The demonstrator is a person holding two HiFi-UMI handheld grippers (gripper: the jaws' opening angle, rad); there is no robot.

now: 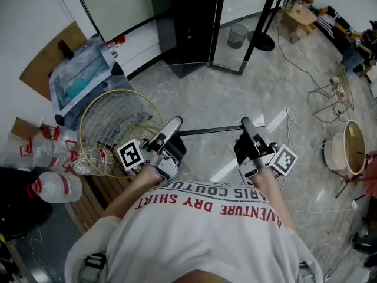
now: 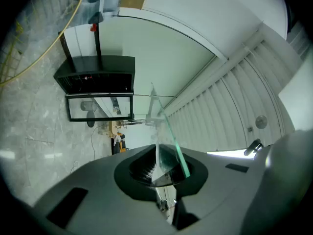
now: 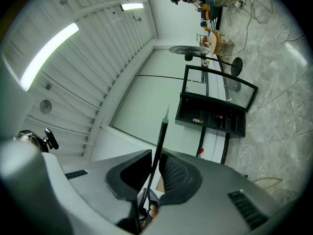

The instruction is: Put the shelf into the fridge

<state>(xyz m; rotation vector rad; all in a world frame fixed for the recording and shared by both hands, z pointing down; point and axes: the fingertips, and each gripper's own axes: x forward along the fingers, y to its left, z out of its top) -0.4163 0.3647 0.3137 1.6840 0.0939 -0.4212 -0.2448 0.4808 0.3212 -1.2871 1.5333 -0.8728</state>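
Wire basket sits at far left. The left hand-held gripper is clamped on one end of the glass shelf, and the right hand-held gripper is clamped on the other. The shelf is held above the floor between them (pane clear, dark edge visible), well apart from the black fridge, whose door stands open.

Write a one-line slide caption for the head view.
Glass shelf clamped between the left tongs and right tongs, held out facing a black fridge with its door open.
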